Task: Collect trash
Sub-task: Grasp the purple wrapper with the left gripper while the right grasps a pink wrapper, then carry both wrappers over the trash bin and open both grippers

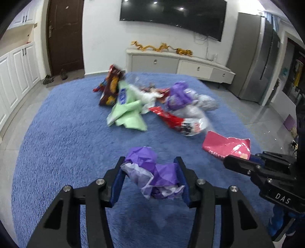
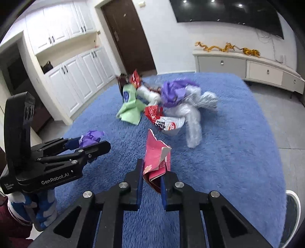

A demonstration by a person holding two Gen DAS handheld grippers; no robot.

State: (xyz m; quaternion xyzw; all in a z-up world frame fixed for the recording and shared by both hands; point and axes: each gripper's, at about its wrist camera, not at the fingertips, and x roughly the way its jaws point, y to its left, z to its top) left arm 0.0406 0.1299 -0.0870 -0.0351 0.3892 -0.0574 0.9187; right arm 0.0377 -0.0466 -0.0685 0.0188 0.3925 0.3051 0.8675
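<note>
Purple wrapper (image 1: 152, 171) clamped btwn left gripper (image 1: 151, 178) pads, above rug (image 1: 66, 143).

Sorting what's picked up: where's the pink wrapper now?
In the right tool, pinched at its lower end, above the blue rug near the red-and-white bag.

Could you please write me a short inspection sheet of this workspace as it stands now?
Surface: blue shaggy rug on grey tile.
Job's things: crumpled purple wrapper; pink wrapper.
Clutter: pile of wrappers heaped mid-rug.
Grippers: left gripper shut on the purple wrapper; right gripper shut on the pink wrapper.
Cables: wires hang below the wall TV.
Surroundings: brown door, white cabinets, low sideboard.
</note>
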